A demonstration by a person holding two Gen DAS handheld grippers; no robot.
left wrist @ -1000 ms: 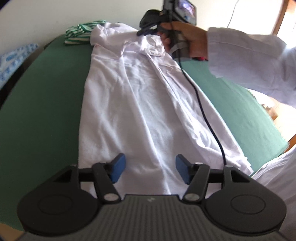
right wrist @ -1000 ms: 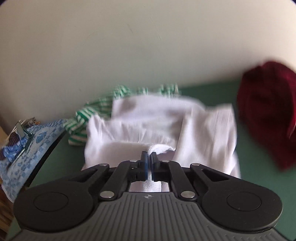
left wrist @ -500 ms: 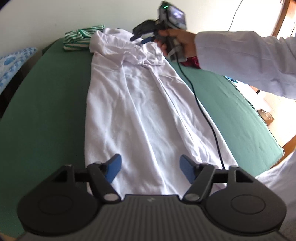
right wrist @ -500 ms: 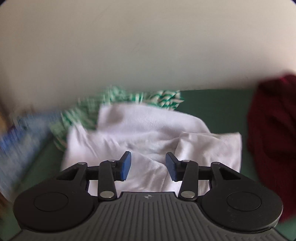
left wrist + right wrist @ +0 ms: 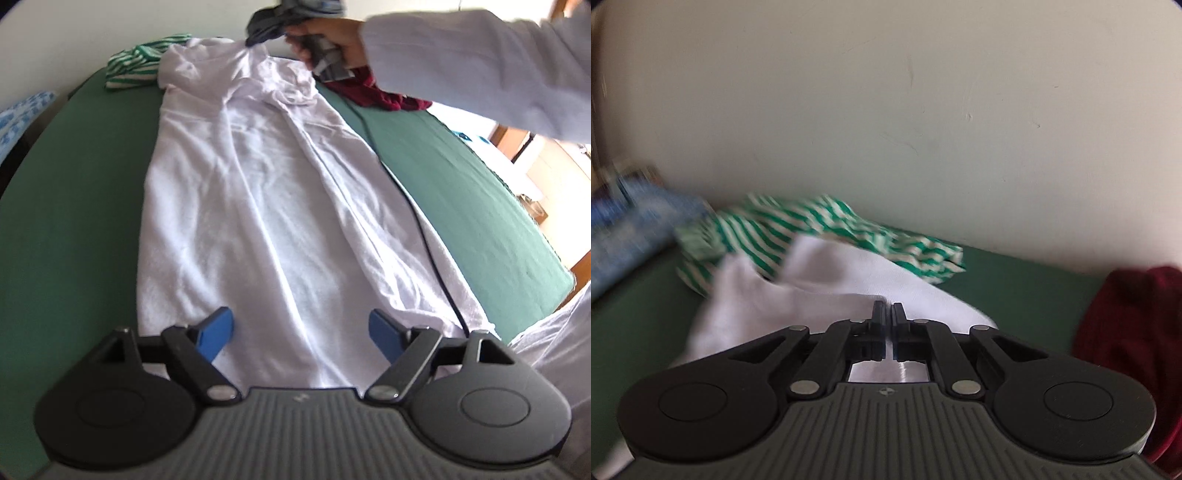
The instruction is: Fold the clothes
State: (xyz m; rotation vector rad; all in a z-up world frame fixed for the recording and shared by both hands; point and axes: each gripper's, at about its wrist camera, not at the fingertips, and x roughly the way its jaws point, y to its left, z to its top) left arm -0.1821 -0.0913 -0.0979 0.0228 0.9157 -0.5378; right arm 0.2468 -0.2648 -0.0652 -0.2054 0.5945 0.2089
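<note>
A green table (image 5: 74,206) bears white garment (image 5: 258,206), striped cloth (image 5: 136,66), maroon cloth (image 5: 373,94).

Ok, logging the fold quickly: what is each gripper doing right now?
Left gripper: jaws open and have just been opening wider, over the white garment, gripping nothing.
Right gripper: jaws have just closed, shut on the white garment's far end.
</note>
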